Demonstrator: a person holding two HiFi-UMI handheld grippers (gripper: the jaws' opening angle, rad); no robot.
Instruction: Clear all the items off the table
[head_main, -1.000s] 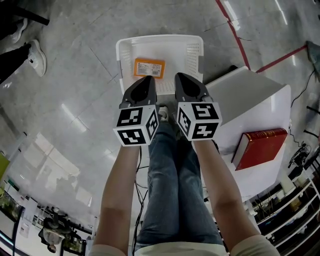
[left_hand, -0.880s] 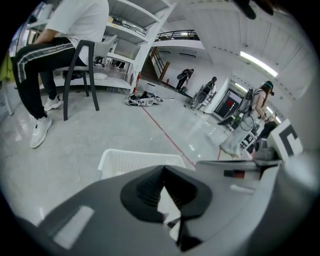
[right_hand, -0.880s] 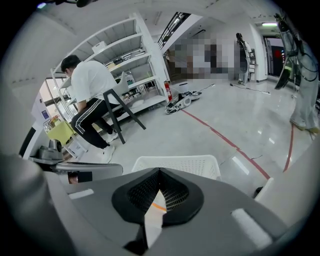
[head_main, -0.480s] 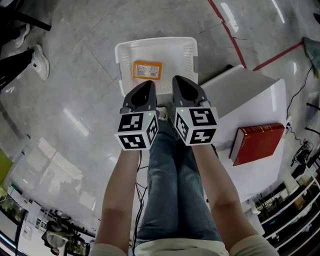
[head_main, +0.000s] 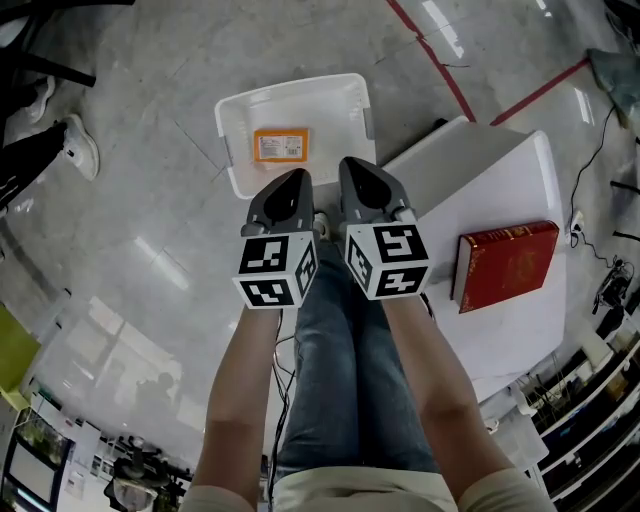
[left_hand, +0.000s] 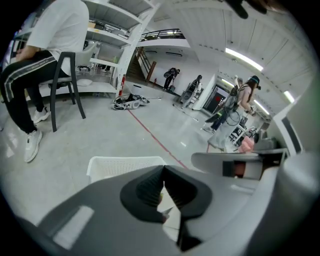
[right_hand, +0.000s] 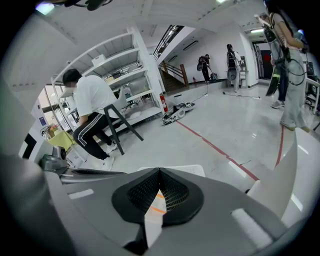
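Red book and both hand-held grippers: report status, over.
Left hand-held gripper shut, empty; right hand-held gripper shut, empty. Red book flat on white table, untouched. Orange packet in white basket. Nothing blocking the book.

Bright, even light from ceiling strip lights; pale glare streaks the glossy floor. Both gripper views bulge and darken at their edges.

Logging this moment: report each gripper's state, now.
Left gripper: closed, holding nothing.
Right gripper: closed, holding nothing.
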